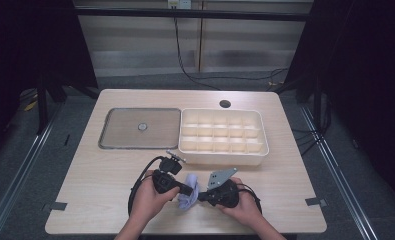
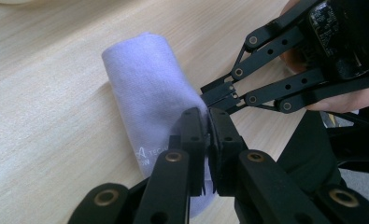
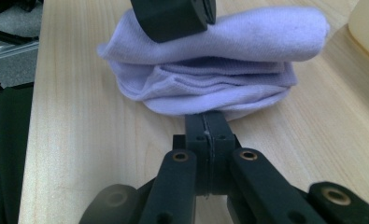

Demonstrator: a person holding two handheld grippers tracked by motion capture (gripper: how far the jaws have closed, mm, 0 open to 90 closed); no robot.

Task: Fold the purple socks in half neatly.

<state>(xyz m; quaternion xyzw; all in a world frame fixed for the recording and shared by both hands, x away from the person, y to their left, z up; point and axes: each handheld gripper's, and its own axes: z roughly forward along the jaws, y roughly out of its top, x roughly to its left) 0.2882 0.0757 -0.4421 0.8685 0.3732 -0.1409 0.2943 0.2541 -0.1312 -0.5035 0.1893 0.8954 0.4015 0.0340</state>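
A folded lavender cloth (image 1: 188,198) sits near the front edge of the table, between my two grippers. In the left gripper view the cloth (image 2: 145,88) lies as a soft roll with small white lettering, and my left gripper (image 2: 206,122) is shut on its near edge. My right gripper (image 2: 218,95) meets the same edge from the right. In the right gripper view the cloth (image 3: 210,60) is a stack of layers; my right gripper (image 3: 205,122) is shut tight on its lowest fold, and the left gripper (image 3: 173,14) presses on its top.
A white box with several small compartments (image 1: 224,158) stands just behind the grippers, its corner (image 3: 366,28) close to the cloth. A flat metal tray (image 1: 116,130) holding a small round piece (image 1: 142,127) lies to its left. A cable hole (image 1: 225,104) is at the back.
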